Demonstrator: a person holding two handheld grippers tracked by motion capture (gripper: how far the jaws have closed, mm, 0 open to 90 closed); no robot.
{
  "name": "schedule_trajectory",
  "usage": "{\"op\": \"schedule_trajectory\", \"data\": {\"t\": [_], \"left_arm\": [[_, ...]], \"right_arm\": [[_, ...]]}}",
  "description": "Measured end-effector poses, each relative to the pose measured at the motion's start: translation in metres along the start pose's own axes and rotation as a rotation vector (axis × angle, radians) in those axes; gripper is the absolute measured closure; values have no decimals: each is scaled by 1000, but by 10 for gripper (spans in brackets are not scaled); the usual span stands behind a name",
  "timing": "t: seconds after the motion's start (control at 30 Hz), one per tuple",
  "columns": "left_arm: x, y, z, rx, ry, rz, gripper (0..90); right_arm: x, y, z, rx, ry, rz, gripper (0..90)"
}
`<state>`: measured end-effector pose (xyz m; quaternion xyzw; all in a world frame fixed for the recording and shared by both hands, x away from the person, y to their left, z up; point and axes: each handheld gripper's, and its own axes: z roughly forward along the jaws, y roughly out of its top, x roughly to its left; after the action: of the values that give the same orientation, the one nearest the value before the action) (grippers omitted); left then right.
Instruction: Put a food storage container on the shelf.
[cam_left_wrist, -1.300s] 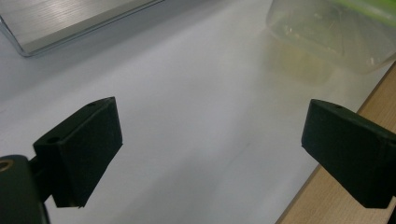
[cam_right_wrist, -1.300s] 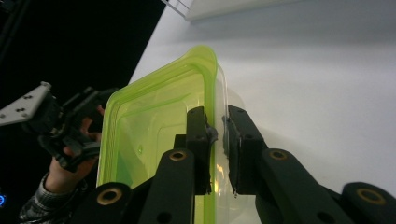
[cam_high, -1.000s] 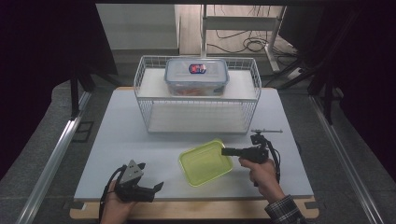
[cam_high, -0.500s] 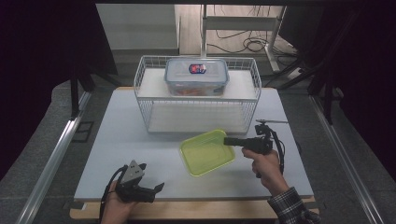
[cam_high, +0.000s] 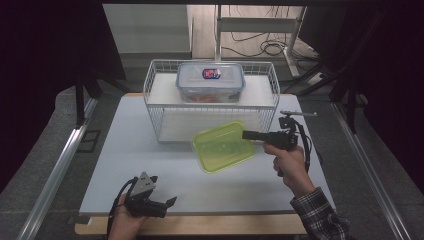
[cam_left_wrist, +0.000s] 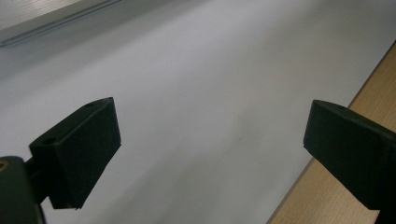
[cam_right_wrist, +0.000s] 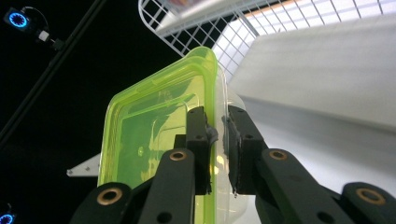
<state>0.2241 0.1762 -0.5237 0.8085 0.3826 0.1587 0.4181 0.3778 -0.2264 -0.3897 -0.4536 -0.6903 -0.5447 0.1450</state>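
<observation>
In the right gripper (cam_high: 248, 134), a green-lidded container (cam_high: 223, 146) (jaws clamped on its rim)

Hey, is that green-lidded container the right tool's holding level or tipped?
Tipped. The green-lidded container hangs slanted above the table, clamped at its rim by the right tool.

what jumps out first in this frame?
The bright green container, gripped at its rim by the right gripper and held above the white table, in front of the wire basket. On the basket's top sits a clear lidded box. The left gripper rests open at the table's near edge.
</observation>
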Motion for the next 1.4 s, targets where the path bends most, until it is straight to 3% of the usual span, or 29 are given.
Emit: {"op": "schedule_trajectory", "data": {"t": [0.87, 1.4], "left_arm": [[-1, 0, 0, -7, -2, -4, 40], [0, 1, -1, -8, -7, -6, 40]], "right_arm": [[39, 69, -16, -105, 30, -15, 803], [60, 107, -12, -164, 0, -23, 804]]}}
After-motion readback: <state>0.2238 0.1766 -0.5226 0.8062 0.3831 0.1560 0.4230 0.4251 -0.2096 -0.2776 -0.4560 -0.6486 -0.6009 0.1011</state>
